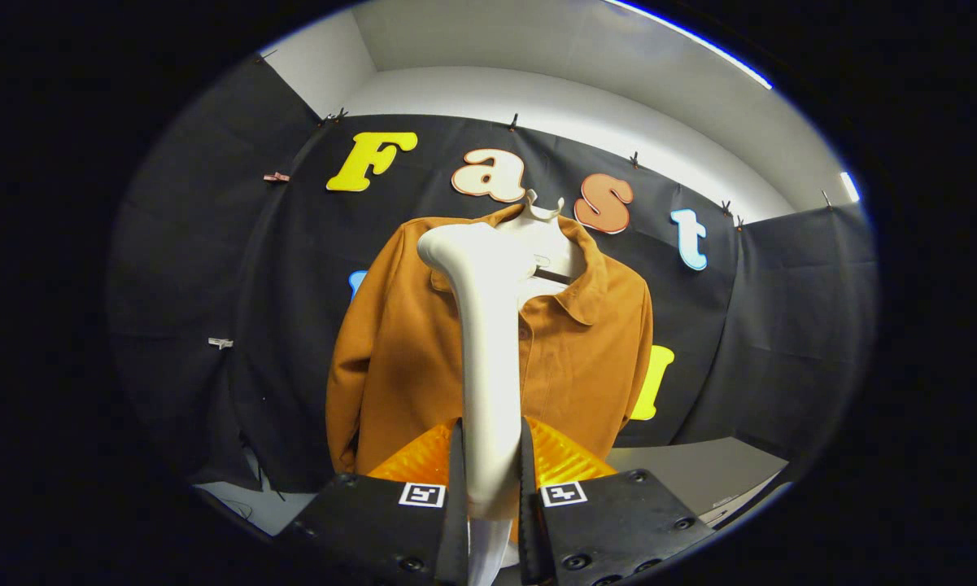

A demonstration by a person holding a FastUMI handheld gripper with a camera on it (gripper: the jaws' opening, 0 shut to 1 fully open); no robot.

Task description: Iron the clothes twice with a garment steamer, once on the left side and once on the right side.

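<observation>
Gripper (490, 480) fingers clamp the white garment steamer (488, 350) handle between them. Steamer rises upright, its head near the collar, partly blocking the brown shirt (586, 350) hanging just beyond on a hanger (542, 213).

Tool-mounted fisheye, low, tilted upward, near the hanging shirt (423, 342).

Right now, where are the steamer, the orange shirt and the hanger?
steamer (488, 366), gripper view, its white handle clamped between the fingers.
orange shirt (399, 350), gripper view, chest panel beyond the steamer.
hanger (541, 213), gripper view, white top.
</observation>
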